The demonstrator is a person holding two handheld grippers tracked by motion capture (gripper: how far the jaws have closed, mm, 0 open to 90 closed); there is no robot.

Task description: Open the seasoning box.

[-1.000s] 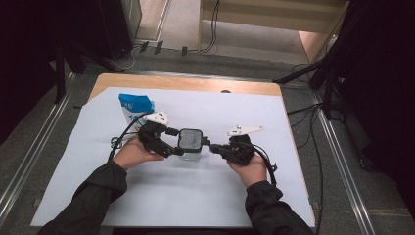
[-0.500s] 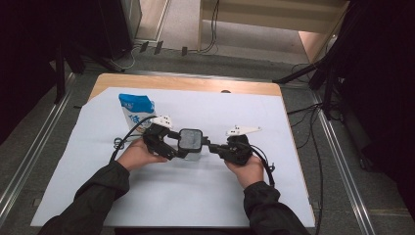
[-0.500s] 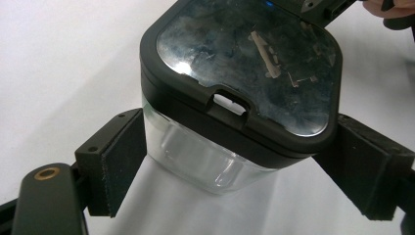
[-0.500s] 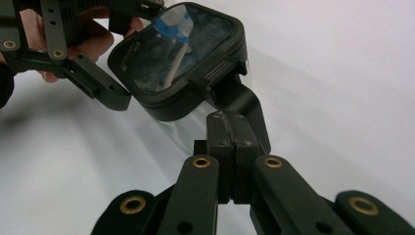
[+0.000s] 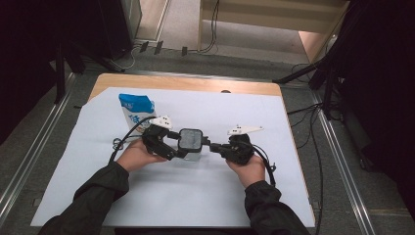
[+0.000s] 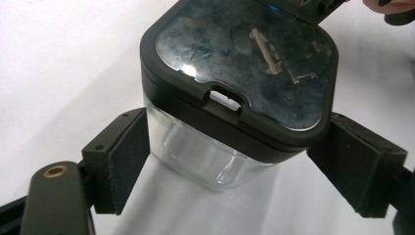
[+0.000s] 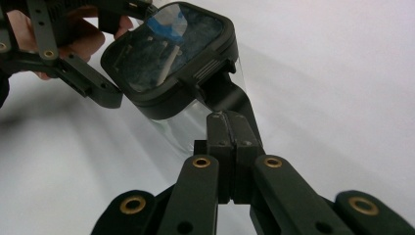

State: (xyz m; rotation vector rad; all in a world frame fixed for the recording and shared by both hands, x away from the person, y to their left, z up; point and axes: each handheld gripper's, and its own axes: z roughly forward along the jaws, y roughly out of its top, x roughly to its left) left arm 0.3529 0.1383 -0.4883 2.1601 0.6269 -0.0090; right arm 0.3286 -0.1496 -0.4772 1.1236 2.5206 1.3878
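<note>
Two grippers meet at a clear jar (image 5: 191,147) with a black lid (image 5: 191,139), which stands near the middle of the white-covered bench (image 5: 205,196). High view: the left gripper (image 5: 175,147) reaches the jar from the left, the right gripper (image 5: 211,144) from the right; both forearms enter from the bottom edge. A blue-and-white pouch (image 5: 135,111) stands behind the left gripper, well clear of the jar. A bare wooden strip of the bench shows along the far edge.

Left gripper view: the jaws of the left gripper (image 6: 230,161) stand on either side of the jar's (image 6: 205,152) clear body, below the lid (image 6: 244,63). One pad lies against the glass at the left; the other sits close under the lid's rim at the right, and whether it presses cannot be told. A small white catch (image 6: 225,97) shows in the lid's front edge, a detail too small to see from above.

Right gripper view: the jaws of the right gripper (image 7: 227,117) are closed flat together, their tips at a black tab (image 7: 222,93) that hangs from the lid's (image 7: 171,54) edge; whether the tab is pinched between them cannot be told. The jar's (image 7: 171,125) glass wall shows beneath the lid. The left gripper (image 7: 93,88) and its hand (image 7: 73,34) appear beyond, at the upper left, one jaw just beside the lid.
</note>
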